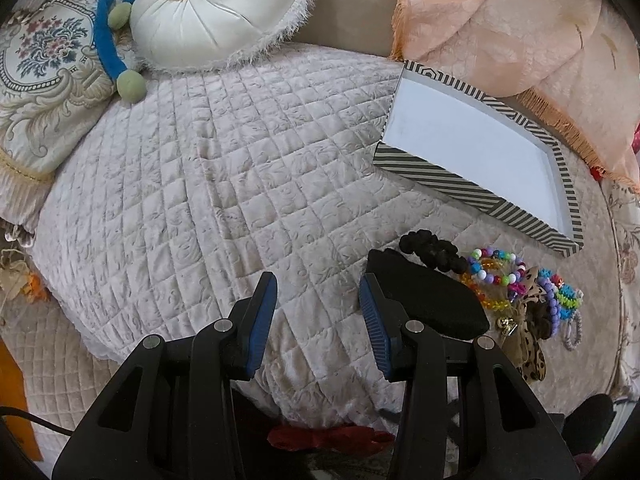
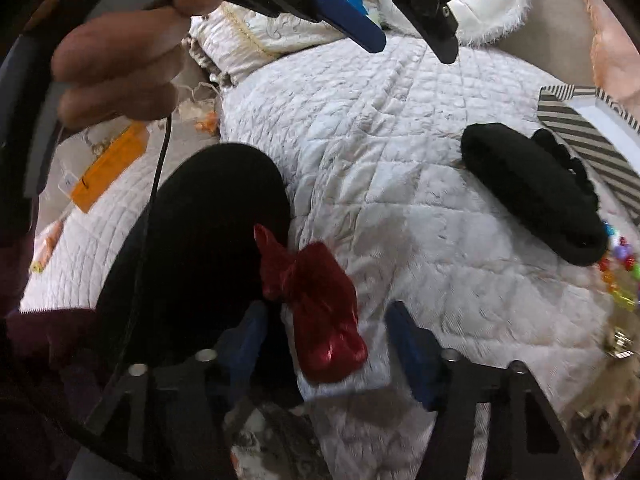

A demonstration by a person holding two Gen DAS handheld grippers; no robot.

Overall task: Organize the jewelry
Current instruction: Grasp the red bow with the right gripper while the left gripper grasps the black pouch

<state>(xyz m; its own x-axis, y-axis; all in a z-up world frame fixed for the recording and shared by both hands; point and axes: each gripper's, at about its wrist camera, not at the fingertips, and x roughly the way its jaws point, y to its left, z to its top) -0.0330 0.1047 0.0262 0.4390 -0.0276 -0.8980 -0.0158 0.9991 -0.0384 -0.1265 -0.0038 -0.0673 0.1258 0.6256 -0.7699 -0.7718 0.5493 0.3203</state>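
Note:
In the right wrist view a shiny red bow (image 2: 320, 312) lies on the quilt between the fingers of my right gripper (image 2: 326, 320). The jaws stand apart around it, with a gap on the right side, so the gripper is open. My left gripper (image 1: 319, 284) hovers open over bare quilt with nothing between its blue pads (image 1: 260, 320); it also shows as the left gripper (image 2: 412, 50) at the top of the right view. To its right lie a black oval pad (image 1: 428, 296), a black scrunchie (image 1: 432, 252), colourful bead bracelets (image 1: 496, 276) and a leopard-print bow (image 1: 528, 336). A striped tray (image 1: 476, 196) with a white floor sits beyond them.
A round white cushion (image 1: 216, 12), an embroidered pillow (image 1: 44, 80) and a green-and-blue plush toy (image 1: 108, 44) line the far side. A peach fringed cloth (image 1: 520, 32) lies behind the tray. A person's hand (image 2: 120, 52) and dark-clothed knee (image 2: 200, 240) are at the left.

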